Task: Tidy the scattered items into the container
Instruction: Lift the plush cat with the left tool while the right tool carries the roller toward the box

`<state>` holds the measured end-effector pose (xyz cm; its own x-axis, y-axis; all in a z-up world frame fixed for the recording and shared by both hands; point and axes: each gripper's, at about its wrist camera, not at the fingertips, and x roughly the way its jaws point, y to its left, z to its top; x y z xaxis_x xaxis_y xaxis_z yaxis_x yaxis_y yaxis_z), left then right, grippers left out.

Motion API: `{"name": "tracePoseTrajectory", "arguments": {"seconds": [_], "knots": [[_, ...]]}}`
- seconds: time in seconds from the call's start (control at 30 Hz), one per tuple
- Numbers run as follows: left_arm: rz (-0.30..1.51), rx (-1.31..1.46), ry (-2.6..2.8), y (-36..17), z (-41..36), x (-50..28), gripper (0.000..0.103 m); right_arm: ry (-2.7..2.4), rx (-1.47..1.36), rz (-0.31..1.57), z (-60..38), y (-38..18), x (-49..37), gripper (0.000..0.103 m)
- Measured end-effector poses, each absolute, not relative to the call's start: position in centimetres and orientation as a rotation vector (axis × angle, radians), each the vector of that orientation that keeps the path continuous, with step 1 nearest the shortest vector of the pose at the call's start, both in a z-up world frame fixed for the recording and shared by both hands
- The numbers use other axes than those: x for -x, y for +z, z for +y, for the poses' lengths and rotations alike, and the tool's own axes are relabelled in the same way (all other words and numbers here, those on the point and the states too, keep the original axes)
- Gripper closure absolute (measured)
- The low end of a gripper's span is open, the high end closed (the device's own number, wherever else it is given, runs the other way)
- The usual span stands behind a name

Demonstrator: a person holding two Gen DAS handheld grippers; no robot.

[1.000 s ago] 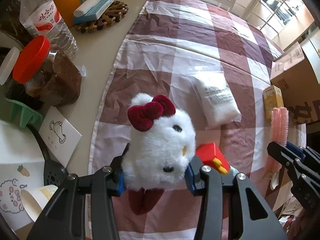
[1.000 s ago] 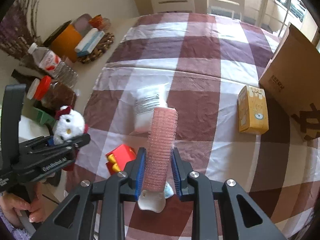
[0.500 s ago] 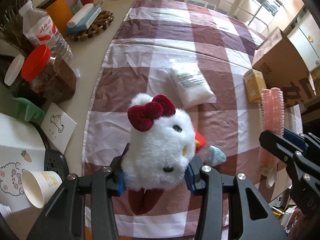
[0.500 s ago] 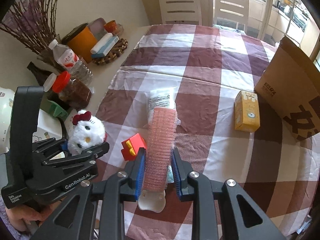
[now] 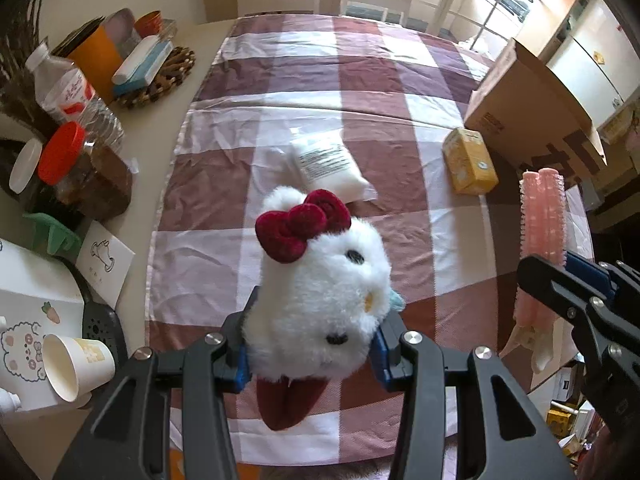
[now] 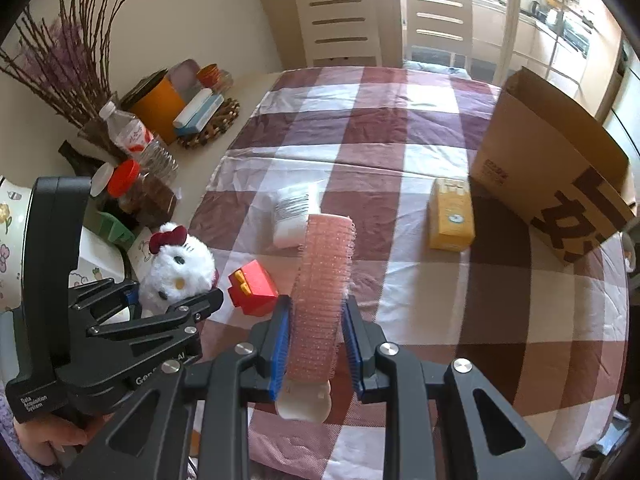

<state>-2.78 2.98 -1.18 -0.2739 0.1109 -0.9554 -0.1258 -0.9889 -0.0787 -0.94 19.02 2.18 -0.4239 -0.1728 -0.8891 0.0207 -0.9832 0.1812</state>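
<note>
Checked maroon-and-white cloth covers most of the table in front of you, with two pale chairs behind its far end. Your left gripper is clenched on the white plush cat with the dark red bow, its blue pads pressing the toy's sides and lifting it above the cloth; its red legs hang below the fingers. Your right gripper is clamped around the pink bristled brush, which stands nearly upright between the pads with its cream handle end pointing down toward the camera. In the right wrist view, the open cardboard box sits at about two o'clock from the brush, at the right edge of the cloth. A yellow carton lies just beside the box's near corner, at one o'clock. A white packet lies on the cloth at eleven o'clock, partly hidden behind the brush tip. A red toy block with yellow pieces rests between your two grippers, at nine o'clock from the brush. Off the cloth at ten o'clock you have a red-lidded jar, a water bottle and an orange container.
</note>
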Motion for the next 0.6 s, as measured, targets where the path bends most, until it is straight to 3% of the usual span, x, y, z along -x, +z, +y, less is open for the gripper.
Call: {"name": "tracePoseTrajectory", "arguments": {"seconds": [0.6], "knots": [[0.150,1.732,2.309,-1.0,9.1,1.9,0.057,-2.643,-1.659,-0.309,23.8,2.1,-2.1,0.078]]}}
